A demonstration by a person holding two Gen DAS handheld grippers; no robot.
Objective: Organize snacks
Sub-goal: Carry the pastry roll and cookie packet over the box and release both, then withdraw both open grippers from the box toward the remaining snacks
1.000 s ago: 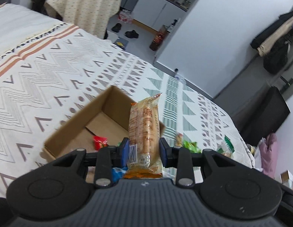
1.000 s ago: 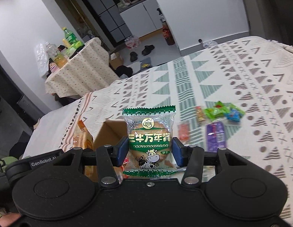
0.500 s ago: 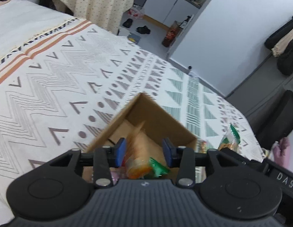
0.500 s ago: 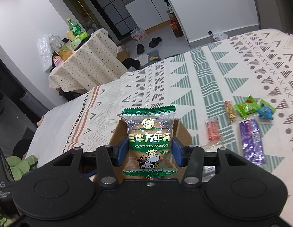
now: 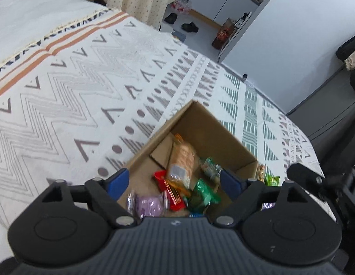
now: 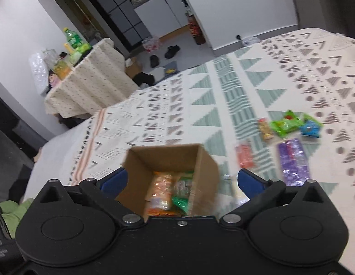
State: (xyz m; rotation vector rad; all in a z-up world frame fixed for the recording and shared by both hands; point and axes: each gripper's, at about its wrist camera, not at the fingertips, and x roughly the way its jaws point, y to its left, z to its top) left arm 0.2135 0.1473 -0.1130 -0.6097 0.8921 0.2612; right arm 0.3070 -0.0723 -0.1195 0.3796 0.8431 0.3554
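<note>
An open cardboard box (image 5: 214,126) sits on the patterned bedspread and holds several snack packs, among them a long orange biscuit pack (image 5: 180,162), a green pack (image 5: 201,194) and a purple candy (image 5: 147,205). My left gripper (image 5: 175,181) is open and empty above the box. My right gripper (image 6: 182,181) is open and empty above the same box (image 6: 168,155), where the orange pack (image 6: 161,190) and a green pack (image 6: 183,190) lie inside. Loose snacks lie on the bed to the right: a purple pack (image 6: 292,160), a bright green pack (image 6: 285,123), a blue pack (image 6: 311,128).
The bedspread (image 5: 74,87) stretches left and behind the box. A cloth-covered table (image 6: 85,84) with bottles stands beyond the bed. Shoes (image 6: 171,50) lie on the floor. The right gripper's body (image 5: 315,181) shows at the right of the left wrist view.
Both grippers have opened. The orange biscuit pack dropped from the left gripper into the box, and the green cow-print pack dropped from the right gripper into it.
</note>
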